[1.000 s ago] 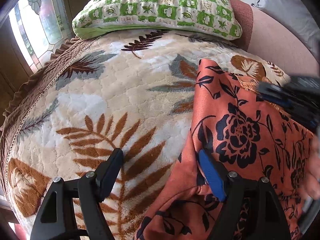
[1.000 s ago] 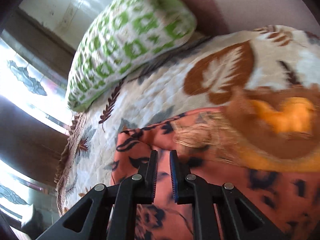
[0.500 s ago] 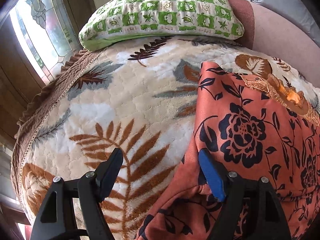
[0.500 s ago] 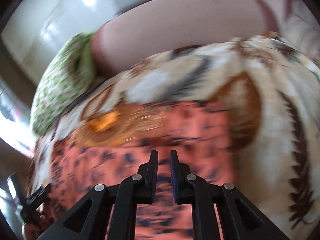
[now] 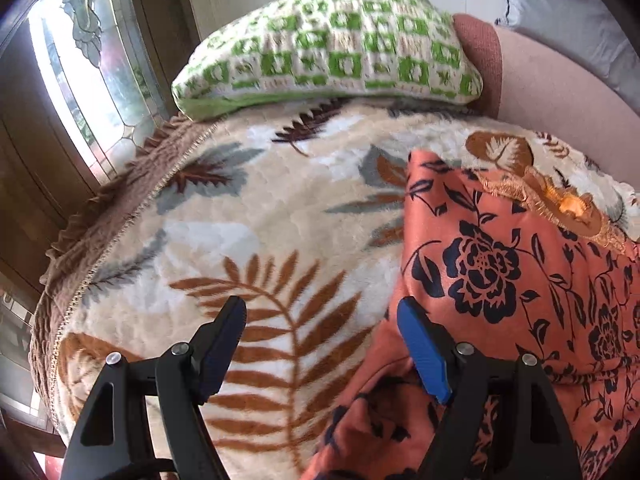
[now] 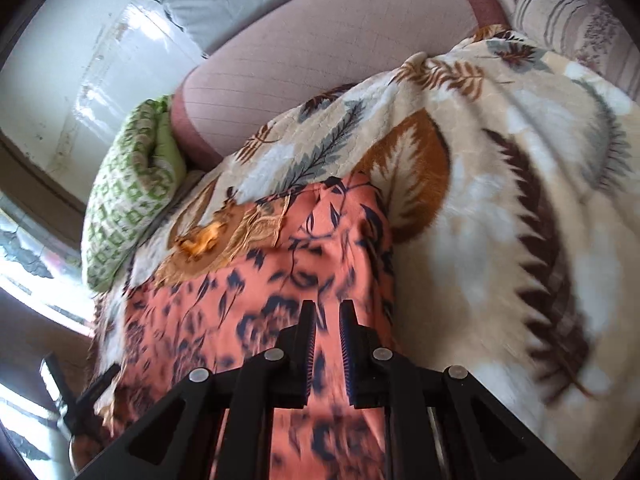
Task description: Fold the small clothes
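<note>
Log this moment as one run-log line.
left gripper: open, empty | right gripper: shut, empty | orange floral garment: flat on leaf-print blanket

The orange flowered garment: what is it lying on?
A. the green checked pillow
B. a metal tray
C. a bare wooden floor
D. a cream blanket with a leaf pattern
D: the orange flowered garment lies spread on the cream leaf-patterned blanket, with the green checked pillow farther back, apart from it.

Daylight comes through a leaded glass window (image 5: 80, 92) in a dark wooden frame. A cream leaf-patterned blanket (image 5: 248, 248) covers the bed, with a green checked pillow (image 5: 332, 56) against the pink padded headboard (image 6: 320, 52) and white wall (image 6: 68, 60).
</note>
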The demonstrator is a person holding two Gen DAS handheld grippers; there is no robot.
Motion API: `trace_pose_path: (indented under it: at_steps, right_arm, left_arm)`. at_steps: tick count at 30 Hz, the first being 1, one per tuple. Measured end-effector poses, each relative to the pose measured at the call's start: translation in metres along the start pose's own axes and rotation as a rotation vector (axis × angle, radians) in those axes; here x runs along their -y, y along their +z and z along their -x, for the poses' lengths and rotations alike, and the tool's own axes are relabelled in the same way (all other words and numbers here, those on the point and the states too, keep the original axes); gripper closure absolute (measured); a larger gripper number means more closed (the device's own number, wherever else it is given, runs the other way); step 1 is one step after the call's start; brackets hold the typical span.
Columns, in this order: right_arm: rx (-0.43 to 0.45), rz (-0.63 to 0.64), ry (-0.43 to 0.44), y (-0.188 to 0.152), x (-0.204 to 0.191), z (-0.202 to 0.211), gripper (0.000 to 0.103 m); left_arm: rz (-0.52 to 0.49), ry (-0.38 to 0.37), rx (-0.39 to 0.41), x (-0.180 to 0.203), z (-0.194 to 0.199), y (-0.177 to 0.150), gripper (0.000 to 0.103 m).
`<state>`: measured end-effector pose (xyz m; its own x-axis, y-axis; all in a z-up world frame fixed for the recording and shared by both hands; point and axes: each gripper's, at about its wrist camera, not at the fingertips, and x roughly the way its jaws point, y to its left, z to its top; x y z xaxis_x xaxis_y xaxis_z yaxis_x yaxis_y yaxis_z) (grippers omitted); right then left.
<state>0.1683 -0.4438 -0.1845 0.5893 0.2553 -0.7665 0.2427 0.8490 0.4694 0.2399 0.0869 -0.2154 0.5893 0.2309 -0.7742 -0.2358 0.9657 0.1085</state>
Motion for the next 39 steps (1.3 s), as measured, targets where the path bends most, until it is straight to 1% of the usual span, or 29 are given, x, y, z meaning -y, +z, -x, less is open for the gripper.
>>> trace_pose_path:
  at_steps: [2,4,7,9,10,12,13,14,15,16,17,19,21,23,27,29,31,33,35,37,38,39]
  right_arm:
    - [-0.003,-0.005,0.027,-0.013,0.004,0.026,0.088]
    - [-0.001,-0.005,0.055,-0.025,0.005,0.044,0.088]
    - [-0.033,-0.026,0.101,-0.048,0.013,0.070,0.088]
    - [-0.046,-0.046,0.126,-0.066,0.020,0.086,0.086]
    - [-0.055,-0.050,0.125,-0.072,0.022,0.089,0.083]
    - [-0.083,-0.068,0.138,-0.091,0.029,0.098,0.078]
    - [-0.090,-0.075,0.137,-0.098,0.032,0.101,0.074]
    - [-0.106,-0.087,0.145,-0.110,0.037,0.105,0.067]
    - [-0.106,-0.087,0.145,-0.110,0.037,0.105,0.061]
    - [-0.116,-0.098,0.152,-0.117,0.040,0.105,0.037]
    - [-0.117,-0.115,0.151,-0.124,0.044,0.109,0.027]
    - [-0.099,-0.129,0.156,-0.132,0.049,0.113,0.028]
    - [-0.112,-0.150,0.158,-0.140,0.057,0.118,0.028]
    - [-0.131,-0.179,0.168,-0.145,0.065,0.121,0.028]
    - [-0.182,-0.225,0.203,-0.152,0.078,0.120,0.028]
    - [-0.218,-0.240,0.208,-0.156,0.082,0.117,0.029]
    - [-0.272,-0.273,0.211,-0.164,0.085,0.111,0.030]
    - [-0.288,-0.274,0.208,-0.167,0.085,0.110,0.033]
    - [-0.316,-0.266,0.191,-0.172,0.083,0.109,0.038]
    - [-0.336,-0.236,0.167,-0.176,0.077,0.109,0.038]
    - [-0.374,-0.214,0.128,-0.181,0.070,0.106,0.038]
    - [-0.374,-0.214,0.128,-0.181,0.070,0.106,0.038]
  left_arm:
    - [0.002,-0.005,0.014,-0.007,0.008,-0.007,0.024]
    - [-0.005,-0.015,0.004,-0.012,0.015,-0.020,0.024]
    - [0.012,-0.038,0.004,-0.020,0.029,-0.039,0.024]
    - [0.023,-0.046,0.023,-0.025,0.039,-0.051,0.024]
    - [0.018,-0.041,0.031,-0.026,0.043,-0.060,0.024]
    - [0.001,-0.035,0.008,-0.028,0.048,-0.080,0.024]
    - [0.000,-0.047,-0.006,-0.030,0.050,-0.089,0.024]
    - [0.005,-0.067,-0.020,-0.032,0.054,-0.098,0.024]
    - [0.010,-0.077,-0.030,-0.034,0.057,-0.104,0.024]
    - [0.017,-0.086,-0.040,-0.036,0.061,-0.112,0.024]
    - [0.020,-0.091,-0.047,-0.038,0.066,-0.119,0.024]
    - [0.017,-0.086,-0.051,-0.041,0.075,-0.130,0.024]
    - [0.020,-0.087,-0.066,-0.048,0.083,-0.141,0.024]
    - [0.029,-0.105,-0.090,-0.056,0.087,-0.150,0.024]
    - [0.048,-0.145,-0.144,-0.070,0.098,-0.170,0.024]
    - [0.051,-0.159,-0.165,-0.075,0.102,-0.176,0.024]
    - [0.067,-0.187,-0.178,-0.080,0.105,-0.178,0.024]
    - [0.064,-0.189,-0.190,-0.082,0.106,-0.177,0.031]
    - [0.043,-0.185,-0.195,-0.082,0.105,-0.175,0.051]
    - [0.035,-0.200,-0.210,-0.083,0.104,-0.174,0.058]
    - [0.041,-0.209,-0.216,-0.084,0.104,-0.173,0.058]
    - [0.049,-0.221,-0.219,-0.084,0.104,-0.174,0.058]
